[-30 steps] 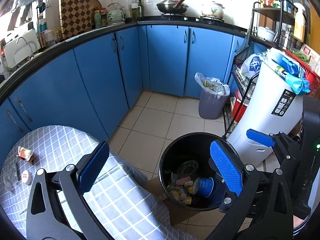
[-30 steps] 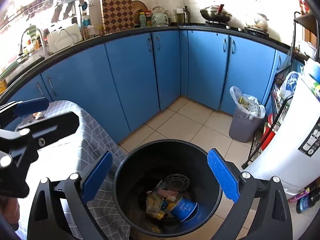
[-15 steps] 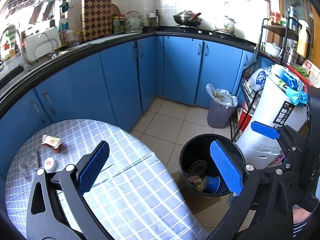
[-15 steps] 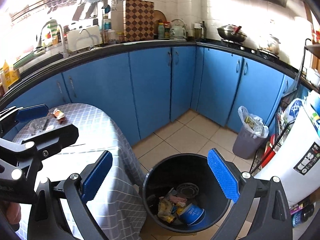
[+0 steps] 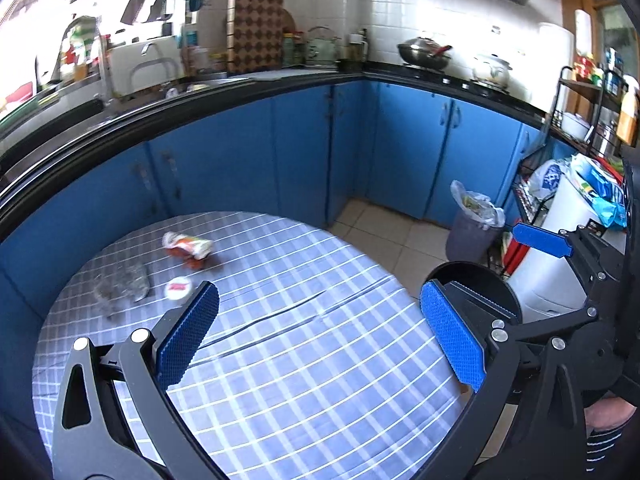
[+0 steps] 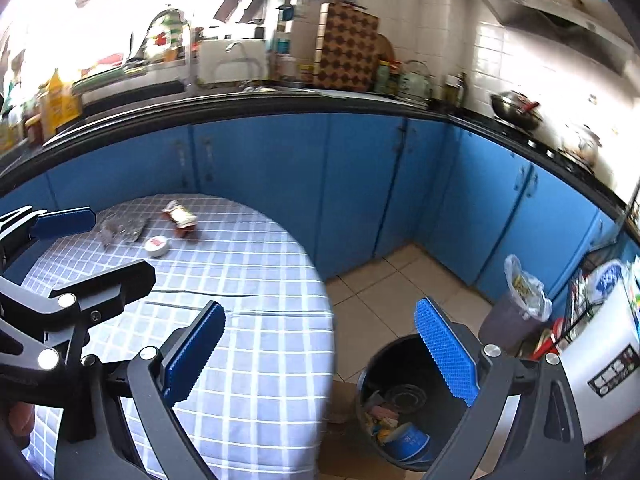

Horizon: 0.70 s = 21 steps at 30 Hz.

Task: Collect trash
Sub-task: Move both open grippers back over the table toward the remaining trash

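**Three scraps left on the desk, both claws empty**

Three pieces of trash lay in a cluster at the upper left of the left wrist view: a crumpled snack wrapper point(image 5: 187, 245), a clear plastic bag point(image 5: 122, 286) just beside it, and a small round lid point(image 5: 178, 289) nearest the camera. All three rested on the checked cloth of the desk point(image 5: 300, 360), well apart from both claws.

The left claw point(image 5: 320, 342) hung above the desk with its blue pads spread wide and nothing between them. The right claw point(image 6: 320, 354) was likewise spread and empty, placed over the desk edge, with the black bin point(image 6: 404, 404) at the lower right of its view. The bin stood on the floor beside the desk and already held a blue cup and other scraps.

Judging from this, the step in hand was the reach toward the remaining trash. The next move called for bringing a claw forward and down over one piece, probably the lid or the wrapper, closing on it, then carrying it across to the bin.
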Available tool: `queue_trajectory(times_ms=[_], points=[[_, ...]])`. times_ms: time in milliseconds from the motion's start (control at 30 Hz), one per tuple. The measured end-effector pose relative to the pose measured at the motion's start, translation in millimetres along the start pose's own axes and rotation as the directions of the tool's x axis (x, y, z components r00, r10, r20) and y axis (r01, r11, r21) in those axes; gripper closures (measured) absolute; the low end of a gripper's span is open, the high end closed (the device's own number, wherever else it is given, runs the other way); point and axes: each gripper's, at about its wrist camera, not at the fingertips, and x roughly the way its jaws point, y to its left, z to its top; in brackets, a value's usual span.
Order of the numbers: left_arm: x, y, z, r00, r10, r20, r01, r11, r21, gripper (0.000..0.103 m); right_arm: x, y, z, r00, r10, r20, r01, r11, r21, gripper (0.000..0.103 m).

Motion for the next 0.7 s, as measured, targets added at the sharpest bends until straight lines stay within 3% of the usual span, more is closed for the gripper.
queue_trajectory(times_ms=[333, 700], points=[[-30, 77, -23, 0.997, 0.077, 0.006, -0.076, 0.992, -0.101, 0.003, 4, 77, 16, 0.999, 0.050, 0.003, -0.050, 0.991, -0.123, 0.010], [-40, 150, -48, 0.985, 0.174, -0.015, -0.173, 0.966, -0.191, 0.003, 23, 124, 38, 0.995, 0.095, 0.008, -0.093, 0.983, -0.156, 0.010]])
